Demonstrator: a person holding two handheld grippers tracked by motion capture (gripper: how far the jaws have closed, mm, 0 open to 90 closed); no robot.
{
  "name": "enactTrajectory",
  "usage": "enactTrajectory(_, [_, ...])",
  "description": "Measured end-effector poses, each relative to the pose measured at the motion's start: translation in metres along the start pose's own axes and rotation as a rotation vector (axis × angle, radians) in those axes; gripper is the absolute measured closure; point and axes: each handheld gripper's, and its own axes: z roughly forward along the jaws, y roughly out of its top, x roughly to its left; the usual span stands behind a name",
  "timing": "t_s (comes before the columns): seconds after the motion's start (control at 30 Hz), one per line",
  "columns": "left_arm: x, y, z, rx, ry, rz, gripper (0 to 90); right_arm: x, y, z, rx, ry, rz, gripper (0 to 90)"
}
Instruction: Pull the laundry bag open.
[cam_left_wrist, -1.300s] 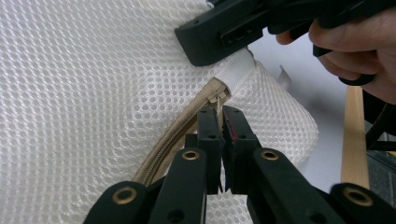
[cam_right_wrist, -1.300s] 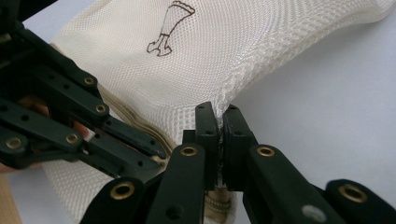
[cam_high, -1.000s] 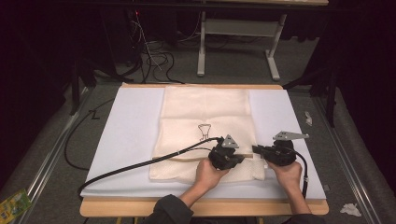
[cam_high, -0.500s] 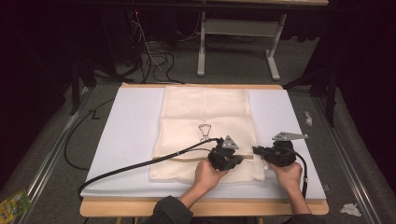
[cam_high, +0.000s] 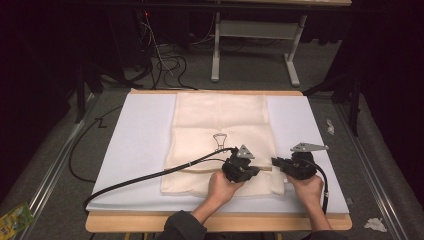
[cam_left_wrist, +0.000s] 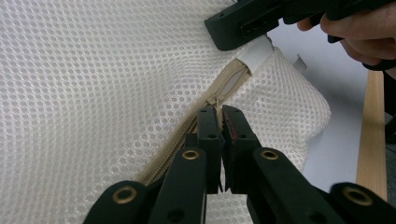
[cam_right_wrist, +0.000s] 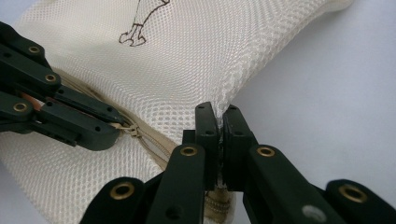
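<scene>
A cream mesh bag (cam_high: 220, 125) lies flat on the white mat (cam_high: 135, 145). A zipper (cam_left_wrist: 175, 151) runs along the bag's near edge. My left gripper (cam_left_wrist: 220, 114) is shut on the zipper pull (cam_left_wrist: 215, 100), low over the bag's near right part (cam_high: 257, 170). My right gripper (cam_right_wrist: 218, 116) is shut on the mesh edge by the zipper's end, just right of the left one (cam_high: 274, 161). In the right gripper view the left gripper (cam_right_wrist: 109, 133) comes in from the left, its tips at the zipper pull (cam_right_wrist: 133, 130). In the left gripper view the right gripper (cam_left_wrist: 243, 25) holds the white end tab.
A small black drawing (cam_high: 219, 141) marks the bag's middle. The left gripper's cable (cam_high: 150, 176) trails left across the mat. The wooden table edge (cam_high: 215, 222) runs in front. Cables (cam_high: 165, 62) and a grey frame (cam_high: 255, 30) lie on the floor beyond. Paper scraps (cam_high: 374, 224) lie at right.
</scene>
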Motion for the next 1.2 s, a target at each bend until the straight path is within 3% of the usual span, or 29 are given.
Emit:
enactTrajectory(0.1, [0.002, -0.001, -0.005, -0.014, -0.002, -0.02, 86.9, 0.001, 0.001, 0.001, -0.009, -0.014, -0.009, 88.3])
enactTrajectory(0.27, [0.006, -0.003, -0.014, -0.008, 0.025, -0.01, 86.9, -0.003, 0.0, 0.006, -0.031, -0.011, 0.001, 88.4])
enactTrajectory(0.4, [0.006, -0.003, -0.013, -0.008, 0.026, -0.02, 86.9, -0.006, -0.003, 0.01, -0.027, 0.005, 0.021, 88.4])
enactTrajectory(0.73, [0.006, -0.003, -0.018, -0.011, 0.02, -0.022, 86.9, -0.005, -0.002, 0.009, -0.038, 0.011, 0.02, 88.3])
enactTrajectory(1.0, [0.009, -0.003, -0.026, -0.039, 0.026, -0.019, 86.9, -0.001, 0.005, 0.007, -0.032, -0.003, -0.022, 88.3])
enactTrajectory(1.2, [0.008, -0.003, -0.032, -0.041, 0.041, -0.007, 86.9, 0.0, 0.005, 0.007, -0.026, -0.017, -0.025, 88.3])
